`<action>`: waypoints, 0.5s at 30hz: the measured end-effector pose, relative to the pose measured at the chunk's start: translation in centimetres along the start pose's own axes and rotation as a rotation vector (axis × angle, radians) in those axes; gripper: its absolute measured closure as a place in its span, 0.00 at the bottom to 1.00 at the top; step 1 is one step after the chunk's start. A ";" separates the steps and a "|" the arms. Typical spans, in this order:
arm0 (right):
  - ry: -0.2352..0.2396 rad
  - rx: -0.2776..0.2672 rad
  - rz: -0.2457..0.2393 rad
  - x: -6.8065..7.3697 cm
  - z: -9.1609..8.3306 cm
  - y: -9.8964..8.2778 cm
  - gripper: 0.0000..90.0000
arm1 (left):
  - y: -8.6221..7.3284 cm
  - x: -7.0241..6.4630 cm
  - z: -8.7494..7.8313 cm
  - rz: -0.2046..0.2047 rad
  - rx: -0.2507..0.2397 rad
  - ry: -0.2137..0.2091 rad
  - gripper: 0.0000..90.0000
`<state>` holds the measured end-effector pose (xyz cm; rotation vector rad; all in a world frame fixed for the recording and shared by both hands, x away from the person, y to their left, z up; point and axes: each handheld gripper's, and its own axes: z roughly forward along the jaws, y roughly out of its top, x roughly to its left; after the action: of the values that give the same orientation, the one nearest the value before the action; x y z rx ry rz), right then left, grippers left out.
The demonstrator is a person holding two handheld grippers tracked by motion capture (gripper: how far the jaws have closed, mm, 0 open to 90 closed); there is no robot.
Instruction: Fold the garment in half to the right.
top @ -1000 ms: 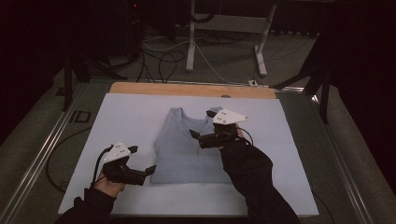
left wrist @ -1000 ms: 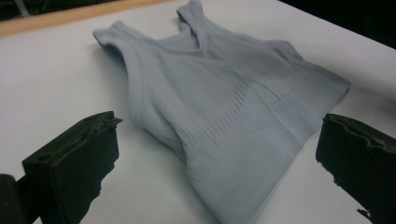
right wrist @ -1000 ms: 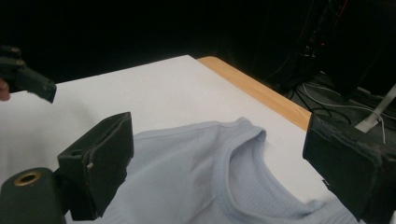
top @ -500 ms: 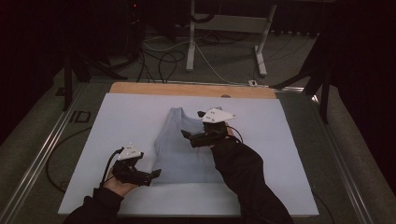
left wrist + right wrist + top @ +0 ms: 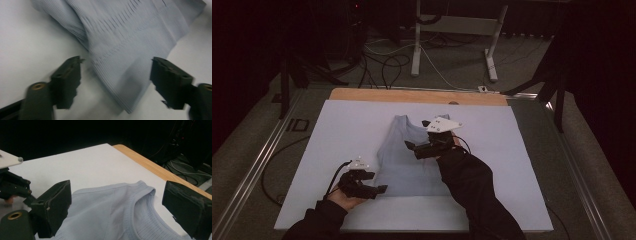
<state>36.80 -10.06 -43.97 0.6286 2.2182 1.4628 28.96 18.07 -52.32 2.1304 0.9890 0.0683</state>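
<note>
Pale blue tank top [image 5: 412, 157] flat on white table sheet [image 5: 347, 130], dark cabled room; both tools unclenched, left [image 5: 379, 189] just closing over hem.

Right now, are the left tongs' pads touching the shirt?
Apart. In the left gripper view, the left tongs straddle the shirt corner, white table showing between each pad and the fabric.

White board [image 5: 342, 135] covers the table, bare wood strip [image 5: 412, 95] along its 12 o'clock edge. Beyond it: white stand legs [image 5: 417, 45], loose cables [image 5: 382, 65] on floor. Metal rail [image 5: 262, 165] at 9 o'clock.
</note>
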 end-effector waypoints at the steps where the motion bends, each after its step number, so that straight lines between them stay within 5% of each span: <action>1: 0.002 0.002 0.006 0.0 0.1 -0.1 0.10 | 0.0 0.0 0.1 -0.009 0.003 0.000 0.33; 15: 0.019 0.026 -0.001 0.4 1.1 -0.4 0.10 | 0.0 -0.5 0.5 -0.033 0.042 -0.076 0.48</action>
<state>37.03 -9.14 -44.81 0.6245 2.2555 1.4476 28.79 17.48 -52.58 2.1374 0.9883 -0.0499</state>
